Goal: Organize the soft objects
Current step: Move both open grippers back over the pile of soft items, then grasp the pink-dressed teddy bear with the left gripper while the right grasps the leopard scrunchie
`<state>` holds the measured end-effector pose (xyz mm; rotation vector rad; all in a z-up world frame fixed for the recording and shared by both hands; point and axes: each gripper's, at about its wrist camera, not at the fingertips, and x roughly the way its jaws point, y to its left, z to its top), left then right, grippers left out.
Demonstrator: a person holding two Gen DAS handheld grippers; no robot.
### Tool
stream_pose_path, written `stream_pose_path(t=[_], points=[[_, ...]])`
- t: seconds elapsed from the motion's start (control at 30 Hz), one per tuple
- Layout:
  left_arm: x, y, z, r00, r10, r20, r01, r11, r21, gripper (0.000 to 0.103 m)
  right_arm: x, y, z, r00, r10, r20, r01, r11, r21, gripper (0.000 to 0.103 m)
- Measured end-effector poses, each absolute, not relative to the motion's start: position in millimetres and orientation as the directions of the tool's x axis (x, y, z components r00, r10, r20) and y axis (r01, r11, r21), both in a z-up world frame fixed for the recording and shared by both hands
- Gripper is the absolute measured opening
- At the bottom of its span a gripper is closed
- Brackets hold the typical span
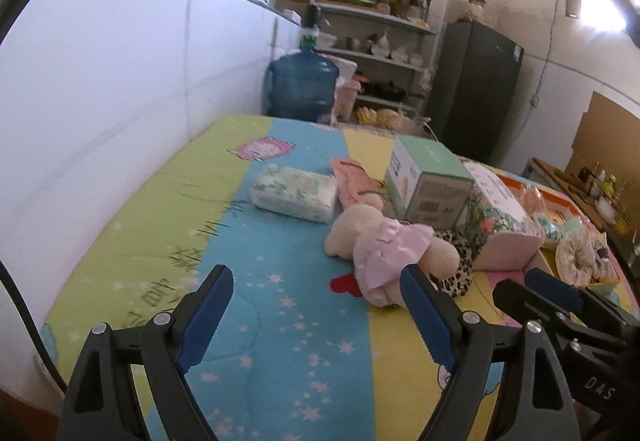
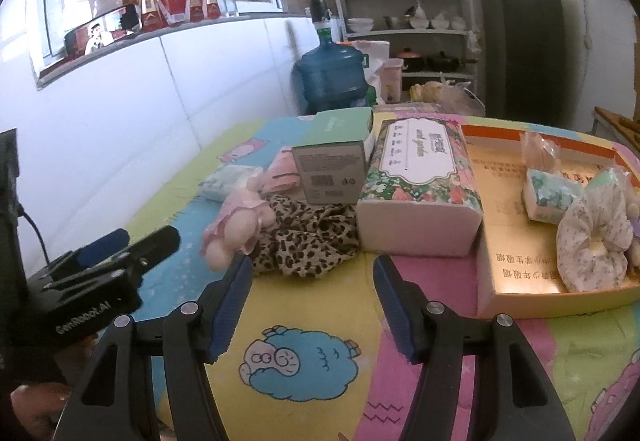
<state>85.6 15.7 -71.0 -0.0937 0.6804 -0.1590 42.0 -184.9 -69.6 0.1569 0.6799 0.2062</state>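
Note:
A plush toy in a pink dress (image 1: 384,245) (image 2: 236,221) lies on the colourful quilt (image 1: 280,321), next to a leopard-print cloth (image 2: 308,241) (image 1: 460,261). A pink cloth (image 1: 354,181) and a soft wipes pack (image 1: 294,193) lie behind it. A cardboard tray (image 2: 516,241) at the right holds a floral scrunchie (image 2: 592,245), a small tissue pack (image 2: 550,199) and a plastic bag (image 2: 538,151). My left gripper (image 1: 316,285) is open and empty, just in front of the plush toy. My right gripper (image 2: 312,273) is open and empty, in front of the leopard cloth.
A green box (image 2: 336,161) and a floral tissue pack (image 2: 420,185) stand behind the cloth. A white wall (image 1: 120,101) runs along the left side. A blue water jug (image 1: 302,85), a shelf rack (image 1: 380,33) and a dark fridge (image 1: 476,89) stand beyond the bed.

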Motion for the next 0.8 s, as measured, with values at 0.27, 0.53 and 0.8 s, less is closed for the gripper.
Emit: stream_pose_path(t=[0.27, 0.53, 0.8], points=[[103.5, -3.3, -60.7, 0.735, -0.303, -0.607, 0.203, 0.952, -0.229, 0.085, 49.0, -199.2, -73.4, 0.761, 0.226, -0.608, -0.104, 0.968, 0.229, 0.065], [141.8, -26.0, -66.9, 0.700, -0.265, -0.663, 0.179, 0.964, -0.196, 0.084, 55.8, -210.5, -79.2, 0.755, 0.226, -0.615, -0.082, 0.964, 0.253, 0.065], [143.8, -15.9, -90.1, 0.653, -0.305, -0.693, 0.179, 0.952, -0.250, 0.079, 60.4, -209.3, -87.7, 0.729, 0.267, -0.630, -0.114, 0.955, 0.272, 0.065]])
